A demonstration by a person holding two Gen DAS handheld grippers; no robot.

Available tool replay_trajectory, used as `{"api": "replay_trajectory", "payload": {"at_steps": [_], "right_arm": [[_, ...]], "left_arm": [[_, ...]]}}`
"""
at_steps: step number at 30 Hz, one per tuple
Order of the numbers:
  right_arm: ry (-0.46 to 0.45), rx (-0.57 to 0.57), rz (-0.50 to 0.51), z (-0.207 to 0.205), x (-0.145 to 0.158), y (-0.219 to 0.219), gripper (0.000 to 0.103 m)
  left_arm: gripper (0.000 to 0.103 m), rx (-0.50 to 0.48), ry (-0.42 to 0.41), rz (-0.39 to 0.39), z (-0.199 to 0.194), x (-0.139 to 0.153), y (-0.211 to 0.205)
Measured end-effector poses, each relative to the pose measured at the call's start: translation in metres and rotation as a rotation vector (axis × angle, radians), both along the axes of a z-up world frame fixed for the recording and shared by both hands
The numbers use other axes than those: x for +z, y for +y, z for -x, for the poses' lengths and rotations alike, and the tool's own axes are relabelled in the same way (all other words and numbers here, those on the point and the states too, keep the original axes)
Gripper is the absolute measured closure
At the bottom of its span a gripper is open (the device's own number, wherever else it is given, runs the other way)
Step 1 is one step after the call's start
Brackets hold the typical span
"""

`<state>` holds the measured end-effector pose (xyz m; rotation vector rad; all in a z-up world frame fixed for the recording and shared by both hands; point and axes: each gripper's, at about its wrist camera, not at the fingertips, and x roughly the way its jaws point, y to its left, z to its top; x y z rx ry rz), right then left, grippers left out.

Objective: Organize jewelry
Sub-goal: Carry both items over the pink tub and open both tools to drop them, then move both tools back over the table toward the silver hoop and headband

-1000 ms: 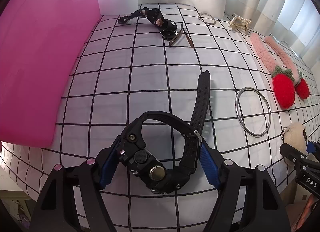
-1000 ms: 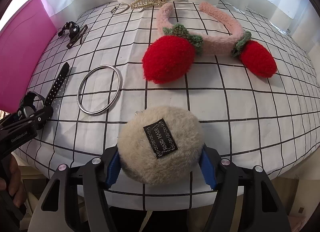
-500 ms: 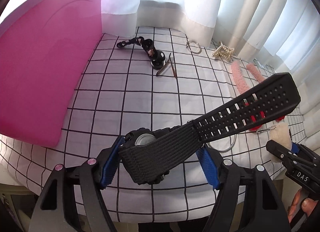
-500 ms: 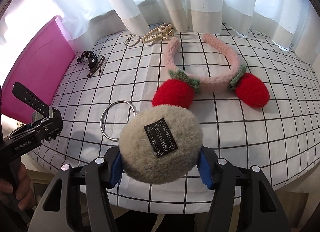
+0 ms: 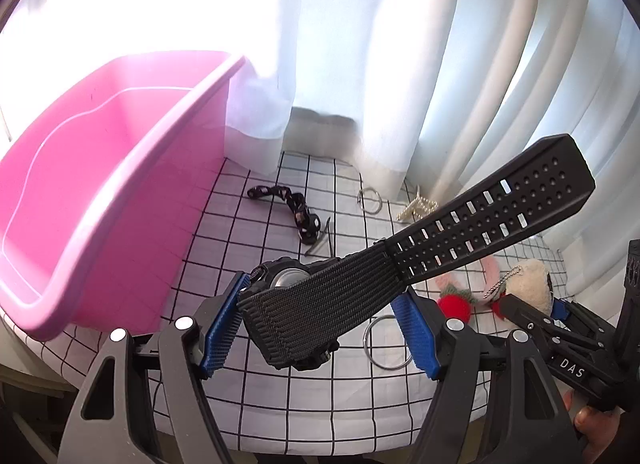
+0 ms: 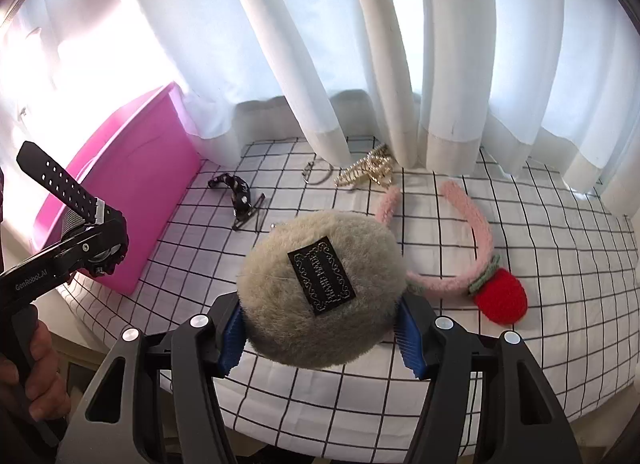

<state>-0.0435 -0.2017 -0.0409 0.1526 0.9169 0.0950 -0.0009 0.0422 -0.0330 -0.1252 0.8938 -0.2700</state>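
My left gripper is shut on a black watch and holds it high above the table, its perforated strap sticking up to the right. It also shows in the right wrist view, beside the pink bin. My right gripper is shut on a beige fluffy pom-pom with a black label, held above the checked cloth. The pink bin stands at the left, open on top.
On the checked tablecloth lie a pink strawberry headband, a gold pearl hair claw, a small silver ring, a black hair tie with a clip and a large silver bangle. White curtains hang behind.
Both grippers have risen well above the table with their loads. The left view now takes in the open top of the pink bin.
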Motion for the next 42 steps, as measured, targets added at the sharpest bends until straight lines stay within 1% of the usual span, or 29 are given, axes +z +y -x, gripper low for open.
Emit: {"api": "replay_trajectory", "payload": {"at_steps": [3, 6, 10, 13, 16, 19, 20, 23, 26, 28, 31, 32, 33, 35, 36, 38, 42], "right_arm": [[-0.06, 0.063, -0.018, -0.015, 0.028, 0.017, 0.043], [-0.125, 0.145, -0.031, -0.034, 0.054, 0.043, 0.043], [-0.186, 0.271, -0.059, -0.066, 0.082, 0.092, 0.043], [-0.2, 0.364, -0.083, -0.092, 0.094, 0.135, 0.043], [-0.193, 0.447, -0.089, -0.118, 0.098, 0.182, 0.043], [-0.157, 0.525, -0.088, -0.142, 0.091, 0.23, 0.043], [-0.138, 0.547, -0.082, -0.15, 0.086, 0.246, 0.043], [-0.078, 0.591, -0.054, -0.168, 0.069, 0.286, 0.043], [-0.021, 0.601, -0.007, -0.183, 0.048, 0.313, 0.043], [0.022, 0.594, 0.021, -0.193, 0.035, 0.321, 0.043], [0.057, 0.577, 0.054, -0.202, 0.023, 0.324, 0.036], [0.054, 0.571, 0.072, -0.203, 0.022, 0.326, 0.032], [0.053, 0.566, 0.087, -0.205, 0.022, 0.328, 0.03], [0.047, 0.558, 0.102, -0.203, 0.025, 0.327, 0.03], [0.042, 0.549, 0.112, -0.205, 0.025, 0.326, 0.03], [0.038, 0.541, 0.121, -0.207, 0.026, 0.324, 0.029], [0.018, 0.519, 0.117, -0.211, 0.032, 0.322, 0.029]], "left_arm": [[0.034, 0.036, -0.055, 0.03, -0.002, 0.033, 0.012], [0.034, 0.082, -0.114, 0.04, -0.006, 0.062, 0.029], [0.034, 0.18, -0.166, 0.011, -0.014, 0.088, 0.068], [0.034, 0.266, -0.188, -0.033, -0.021, 0.094, 0.105], [0.034, 0.345, -0.178, -0.073, -0.032, 0.089, 0.143], [0.034, 0.419, -0.133, -0.114, -0.044, 0.066, 0.177], [0.034, 0.439, -0.112, -0.12, -0.045, 0.061, 0.19], [0.034, 0.482, -0.029, -0.123, -0.056, 0.033, 0.217], [0.034, 0.496, 0.031, -0.131, -0.067, 0.008, 0.232], [0.033, 0.5, 0.064, -0.135, -0.073, -0.003, 0.239], [0.031, 0.502, 0.108, -0.139, -0.081, -0.013, 0.245], [0.031, 0.504, 0.12, -0.145, -0.083, -0.014, 0.245], [0.03, 0.507, 0.114, -0.157, -0.083, -0.014, 0.246], [0.02, 0.5, 0.088, -0.164, -0.083, -0.011, 0.246], [0.012, 0.506, 0.071, -0.18, -0.082, -0.007, 0.246], [0.011, 0.51, 0.04, -0.2, -0.081, -0.001, 0.246], [0.011, 0.522, 0.027, -0.194, -0.079, 0.007, 0.251]]}}
